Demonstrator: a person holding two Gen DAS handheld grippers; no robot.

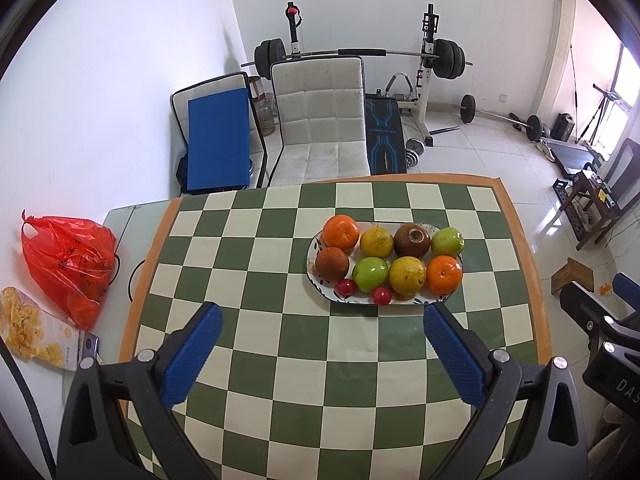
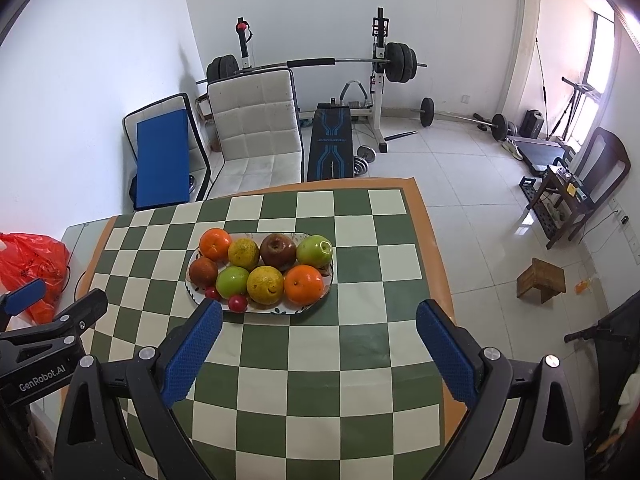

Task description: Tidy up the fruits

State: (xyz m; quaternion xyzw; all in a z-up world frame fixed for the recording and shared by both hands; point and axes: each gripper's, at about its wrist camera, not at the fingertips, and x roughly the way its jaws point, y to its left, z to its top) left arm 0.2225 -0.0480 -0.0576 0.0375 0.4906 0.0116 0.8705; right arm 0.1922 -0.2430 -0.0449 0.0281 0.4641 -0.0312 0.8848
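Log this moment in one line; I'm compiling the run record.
left gripper: open, empty | right gripper: open, empty | oval plate: ten fruits, two rows plus two small red ones | checkered tablecloth

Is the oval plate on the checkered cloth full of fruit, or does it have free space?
Full. The plate carries two rows of four large fruits, with two small red fruits at its near rim; hardly any bare surface shows.

Red plastic bag (image 1: 66,256), snack packet (image 1: 36,330), white chair (image 1: 320,120), barbell rack (image 1: 360,56), wooden stool (image 2: 541,279)
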